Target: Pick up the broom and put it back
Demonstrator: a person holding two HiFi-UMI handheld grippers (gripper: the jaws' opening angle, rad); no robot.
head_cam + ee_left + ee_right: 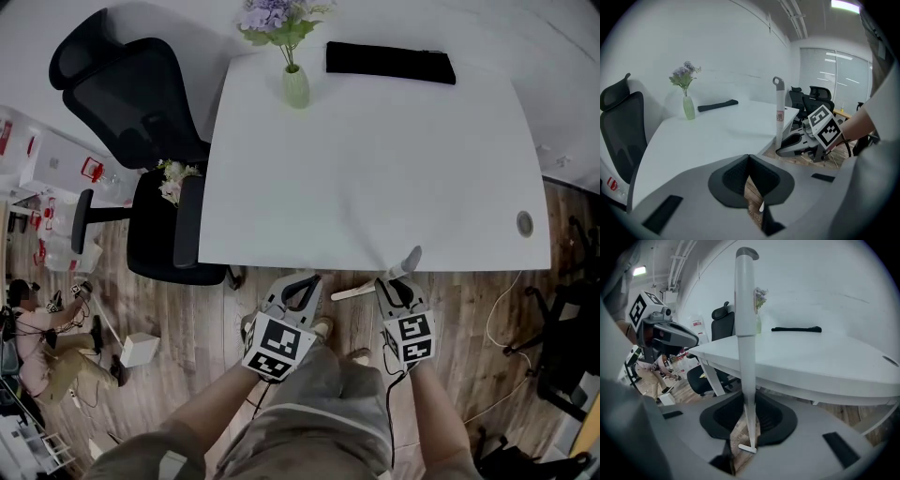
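The broom's white handle (744, 319) with a grey cap stands upright between the jaws of my right gripper (749, 420), which is shut on it. In the head view the capped end (410, 260) sticks up past my right gripper (401, 278) at the desk's near edge, and a pale stretch of the shaft (352, 292) shows to its left. My left gripper (302, 279) hangs beside it, apart from the broom. Its pads (740, 176) meet with nothing between them. From the left gripper view, the handle (778, 112) rises above the right gripper (799, 144).
A white desk (375, 169) fills the space ahead, with a green vase of flowers (294, 86) and a long black pouch (389, 62) at its far side. A black office chair (150, 141) stands left. A person (42, 342) sits on the wood floor; cables (506, 309) lie right.
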